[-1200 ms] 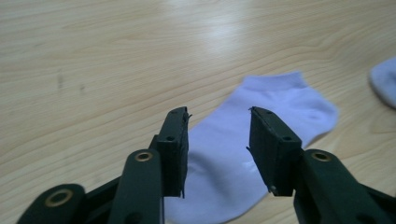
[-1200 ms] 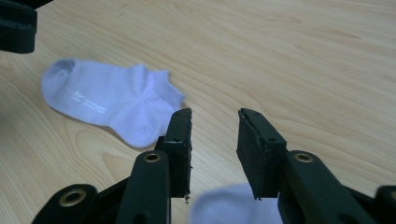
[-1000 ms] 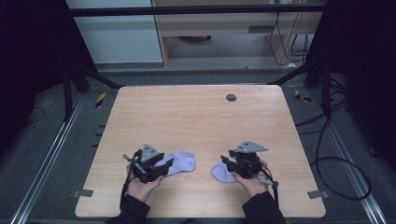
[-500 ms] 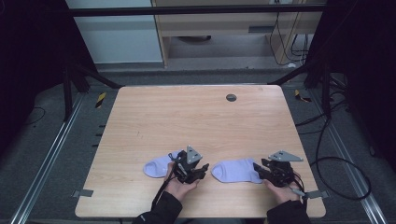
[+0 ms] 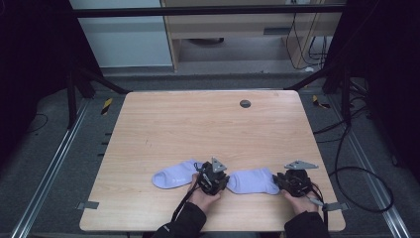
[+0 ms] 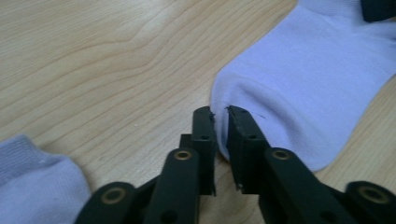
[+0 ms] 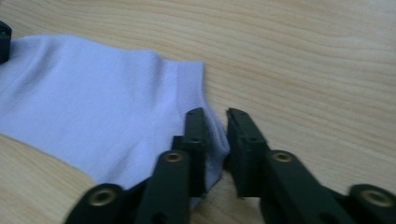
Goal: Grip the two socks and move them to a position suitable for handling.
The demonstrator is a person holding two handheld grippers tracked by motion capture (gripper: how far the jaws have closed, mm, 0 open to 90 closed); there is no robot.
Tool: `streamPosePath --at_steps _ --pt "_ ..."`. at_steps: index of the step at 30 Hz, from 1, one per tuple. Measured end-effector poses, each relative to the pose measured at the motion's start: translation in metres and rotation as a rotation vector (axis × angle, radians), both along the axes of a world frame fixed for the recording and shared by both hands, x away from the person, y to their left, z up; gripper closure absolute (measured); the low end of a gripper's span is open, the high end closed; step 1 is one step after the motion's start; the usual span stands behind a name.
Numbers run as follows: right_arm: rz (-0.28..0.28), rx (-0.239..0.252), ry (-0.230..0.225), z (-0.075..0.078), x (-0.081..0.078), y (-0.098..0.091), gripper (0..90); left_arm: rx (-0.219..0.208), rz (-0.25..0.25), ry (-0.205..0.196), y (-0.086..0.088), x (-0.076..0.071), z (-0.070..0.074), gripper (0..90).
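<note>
My left tongs point(image 5: 214, 179) and right tongs point(image 5: 293, 181) just narrowed, each pinching one end of the pale lilac cotton sock point(image 5: 253, 180), flat near the wooden worktop's point(image 5: 198, 129) front edge, beside its twin sock point(image 5: 174, 174).

No words, labels, brands, numbers or signs can be read anywhere in these pictures.

Pale lavender socks on light wood

Both socks, the right sock point(image 5: 253, 180) and the left sock point(image 5: 174, 174) at nine o'clock from it, are plain pale lavender with no pattern. The tabletop point(image 5: 198, 129) is light tan wood with darker grain streaks. Each hand-held gripper, left point(image 5: 213, 181) and right point(image 5: 292, 182), is black with a grey plate.
</note>
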State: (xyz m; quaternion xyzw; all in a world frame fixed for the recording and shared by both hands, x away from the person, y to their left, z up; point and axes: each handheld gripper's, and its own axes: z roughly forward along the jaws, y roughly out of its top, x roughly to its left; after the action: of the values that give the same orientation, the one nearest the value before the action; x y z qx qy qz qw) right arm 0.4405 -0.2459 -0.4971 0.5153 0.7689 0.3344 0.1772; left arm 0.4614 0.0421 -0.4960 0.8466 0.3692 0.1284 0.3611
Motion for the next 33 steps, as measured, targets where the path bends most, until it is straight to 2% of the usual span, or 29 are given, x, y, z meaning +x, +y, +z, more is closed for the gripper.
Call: streamPosePath --at_steps 1,4,7,13,17,20,26,29,30,33 --pt "0.000 0.013 0.010 0.001 -0.001 0.001 84.6 -0.002 -0.004 0.003 0.000 0.000 0.001 86.8" --pt "0.007 0.011 0.007 0.005 -0.003 0.003 86.3 -0.013 -0.013 0.007 0.003 0.000 0.004 88.7" --pt "0.020 0.034 -0.023 0.013 -0.006 0.005 86.5 -0.030 -0.029 -0.003 0.010 -0.003 0.012 89.0" --pt "0.086 0.096 -0.075 0.034 -0.025 0.019 86.6 -0.023 -0.051 -0.023 0.032 -0.014 0.033 89.1" --pt "0.133 0.113 -0.067 0.037 -0.033 0.032 86.5 -0.009 -0.058 -0.016 0.049 -0.023 0.040 89.1" --pt "0.162 0.123 -0.049 0.035 -0.035 0.040 86.4 0.015 -0.054 0.001 0.060 -0.028 0.036 88.9" --pt "0.176 0.103 0.000 0.023 -0.035 0.051 86.1 0.036 -0.047 0.033 0.066 -0.029 0.017 88.7" --pt "0.177 0.080 0.013 0.018 -0.033 0.052 85.4 0.051 -0.045 0.033 0.064 -0.029 0.012 87.7" --pt "0.175 0.071 0.019 0.016 -0.033 0.053 84.1 0.064 -0.038 0.021 0.064 -0.028 0.012 85.9" --pt "0.172 0.061 0.030 0.014 -0.033 0.053 78.4 0.057 -0.026 0.014 0.067 -0.027 0.013 78.1"
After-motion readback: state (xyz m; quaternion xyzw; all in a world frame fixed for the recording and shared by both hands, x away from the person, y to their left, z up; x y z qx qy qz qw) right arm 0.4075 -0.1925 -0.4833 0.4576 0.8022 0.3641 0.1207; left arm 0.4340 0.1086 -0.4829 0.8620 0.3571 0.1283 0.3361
